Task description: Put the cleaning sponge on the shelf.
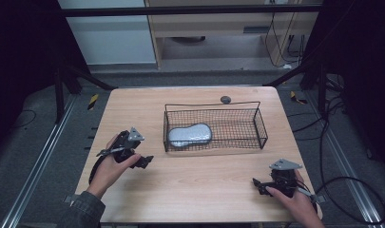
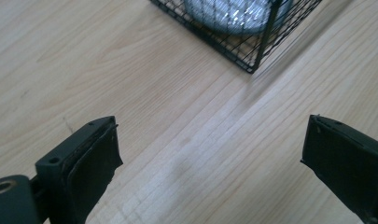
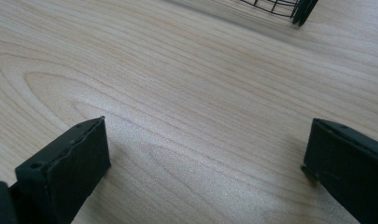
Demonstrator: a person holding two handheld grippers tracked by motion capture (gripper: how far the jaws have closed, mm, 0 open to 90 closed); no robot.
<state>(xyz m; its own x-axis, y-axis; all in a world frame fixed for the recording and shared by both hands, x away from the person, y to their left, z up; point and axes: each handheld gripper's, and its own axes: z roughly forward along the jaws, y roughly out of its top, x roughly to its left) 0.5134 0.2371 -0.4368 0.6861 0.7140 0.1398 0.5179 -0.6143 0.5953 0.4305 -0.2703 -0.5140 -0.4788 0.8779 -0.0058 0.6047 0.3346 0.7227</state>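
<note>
A black wire basket (image 1: 212, 104) stands in the middle of the wooden table (image 1: 190, 190), and a grey, silvery padded object (image 1: 190, 134) lies in its left end. A hand holds my left gripper (image 1: 146, 160) just left of the basket's near corner, low over the wood, jaws open and empty. In the left gripper view the basket corner (image 2: 252, 58) and the grey object (image 2: 228, 11) lie ahead of the left gripper (image 2: 210, 149). My right gripper (image 1: 256, 183) rests near the table's front right, open and empty. The right gripper (image 3: 207, 149) faces bare wood, with a basket corner (image 3: 298, 9) far ahead.
A small dark round thing (image 1: 225, 99) sits at the table's back edge behind the basket. Cables (image 1: 342, 185) trail on the floor to the right. Black frame posts stand at both back corners.
</note>
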